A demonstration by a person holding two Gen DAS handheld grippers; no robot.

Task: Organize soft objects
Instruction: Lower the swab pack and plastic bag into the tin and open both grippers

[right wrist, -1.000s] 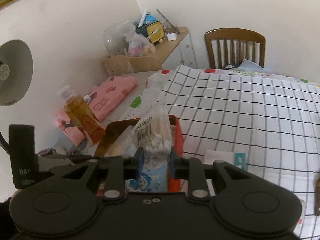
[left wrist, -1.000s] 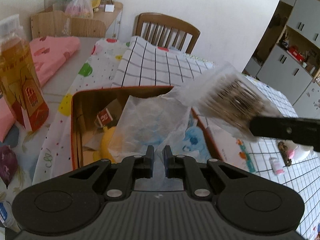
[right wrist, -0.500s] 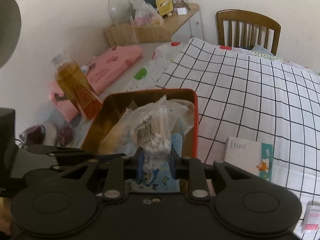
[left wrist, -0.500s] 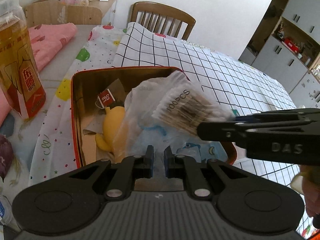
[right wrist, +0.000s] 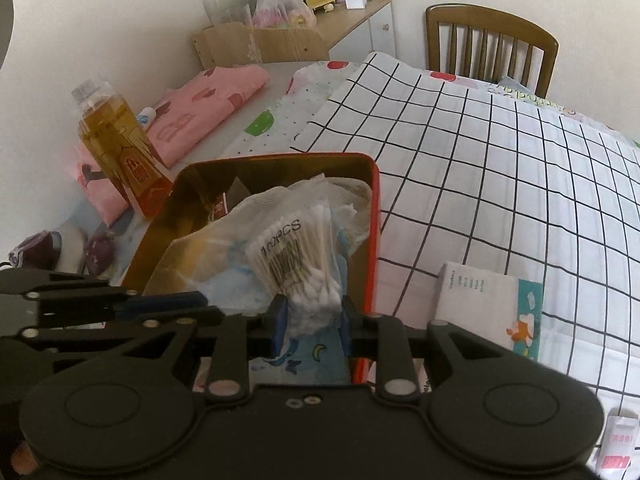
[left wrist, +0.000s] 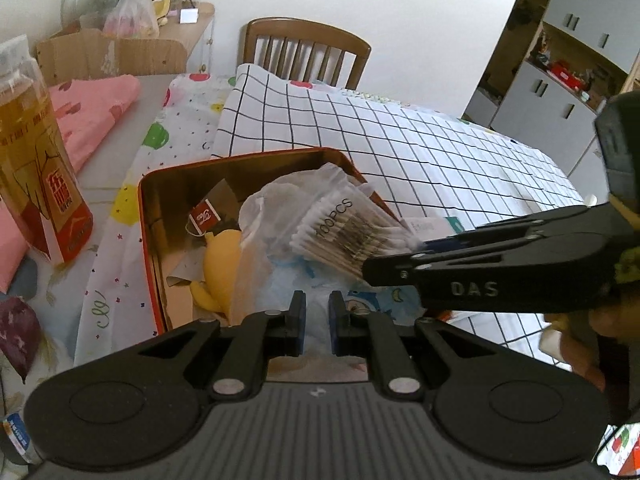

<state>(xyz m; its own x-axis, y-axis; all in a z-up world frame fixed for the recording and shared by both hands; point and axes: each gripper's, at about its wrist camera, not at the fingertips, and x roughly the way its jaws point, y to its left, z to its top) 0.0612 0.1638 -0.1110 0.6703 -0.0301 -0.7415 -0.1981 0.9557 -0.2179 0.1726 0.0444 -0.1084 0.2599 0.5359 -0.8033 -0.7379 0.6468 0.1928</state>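
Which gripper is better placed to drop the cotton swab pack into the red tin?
Right. The right gripper already clamps the cotton swab pack above the red tin; the left gripper is shut.

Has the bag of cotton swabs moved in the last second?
Yes. In the left wrist view, the bag of cotton swabs, held by the right gripper, has come down and leftward, from beyond the red tin to over it.

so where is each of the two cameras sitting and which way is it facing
Left wrist: sits on the left gripper, jaws shut on nothing, looking down into the red metal tin; the right gripper reaches in from the right, a hand behind it.
Right wrist: sits on the right gripper, looking down its fingers at the clear bag of cotton swabs it grips.
Both show the tin, the swabs, the amber bottle and the wooden chair.
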